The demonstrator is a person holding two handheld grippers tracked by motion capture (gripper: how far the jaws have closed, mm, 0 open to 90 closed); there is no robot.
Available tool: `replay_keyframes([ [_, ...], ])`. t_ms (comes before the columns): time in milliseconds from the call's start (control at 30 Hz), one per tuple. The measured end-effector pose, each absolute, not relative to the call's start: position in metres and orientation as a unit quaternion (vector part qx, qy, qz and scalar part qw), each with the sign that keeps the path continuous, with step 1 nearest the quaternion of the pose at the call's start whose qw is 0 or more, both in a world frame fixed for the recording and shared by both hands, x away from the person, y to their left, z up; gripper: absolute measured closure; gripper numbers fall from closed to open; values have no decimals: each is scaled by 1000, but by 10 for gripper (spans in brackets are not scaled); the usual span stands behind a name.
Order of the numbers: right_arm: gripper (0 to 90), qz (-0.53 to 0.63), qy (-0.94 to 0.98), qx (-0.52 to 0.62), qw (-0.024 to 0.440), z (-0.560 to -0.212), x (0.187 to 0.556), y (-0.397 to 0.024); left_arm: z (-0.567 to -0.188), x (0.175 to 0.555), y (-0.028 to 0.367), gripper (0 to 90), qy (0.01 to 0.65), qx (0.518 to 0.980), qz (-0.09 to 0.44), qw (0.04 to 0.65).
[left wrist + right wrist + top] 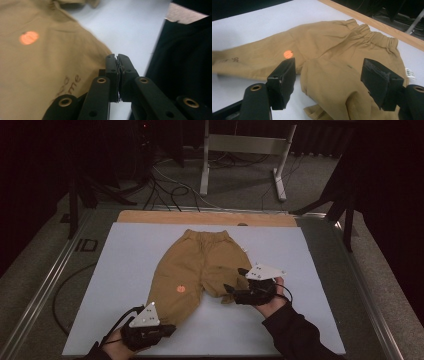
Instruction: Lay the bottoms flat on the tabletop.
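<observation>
white table (pixel 125 285) holds tan trousers (pixel 200 265); left gripper (pixel 167 329) jaws together, right gripper (pixel 231 290) jaws apart.

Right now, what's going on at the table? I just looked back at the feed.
A person with a gripper in each hand is working on small tan trousers spread flat on the white table. The left gripper is shut at the hem of one leg; whether it pinches cloth I cannot tell. The right gripper is open, its jaws spread over the other leg, which is bunched at its hem. An orange pumpkin patch faces up.
</observation>
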State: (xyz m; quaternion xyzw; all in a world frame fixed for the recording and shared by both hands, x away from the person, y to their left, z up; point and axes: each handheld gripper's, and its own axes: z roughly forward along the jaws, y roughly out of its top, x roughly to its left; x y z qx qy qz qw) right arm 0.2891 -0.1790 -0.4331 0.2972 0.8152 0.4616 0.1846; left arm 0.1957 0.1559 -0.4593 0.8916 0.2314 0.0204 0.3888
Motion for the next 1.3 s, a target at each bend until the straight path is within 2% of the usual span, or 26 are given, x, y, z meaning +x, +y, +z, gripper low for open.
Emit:
replay_keyframes([
  [67,283,461,815,296,186,-433,289,-179,-462,194,152,873,221,897,13,382],
  [100,282,461,816,296,186,-432,289,-180,-462,194,152,840,221,897,13,382],
  [133,282,461,815,297,186,-432,288,-180,-466,194,148,781,201,900,-31,385],
  [167,282,461,815,297,186,-432,288,-180,-466,194,148,687,201,900,-31,385],
  [233,276,463,814,296,186,-431,287,-182,-465,193,148,466,189,901,2,391],
  [267,276,463,814,296,189,-430,287,-183,-464,194,151,388,197,894,5,401],
  [433,262,468,807,304,192,-428,287,-191,-461,207,161,127,215,876,11,431],
  [533,246,467,806,309,194,-428,287,-194,-461,212,164,79,225,869,26,440],
  [567,216,468,803,313,197,-429,287,-197,-463,218,166,11,235,866,40,440],
  [967,107,466,802,325,186,-440,290,-219,-471,244,191,6,292,829,110,465],
  [1300,107,468,802,321,185,-455,279,-238,-475,257,220,6,345,795,169,469],
])
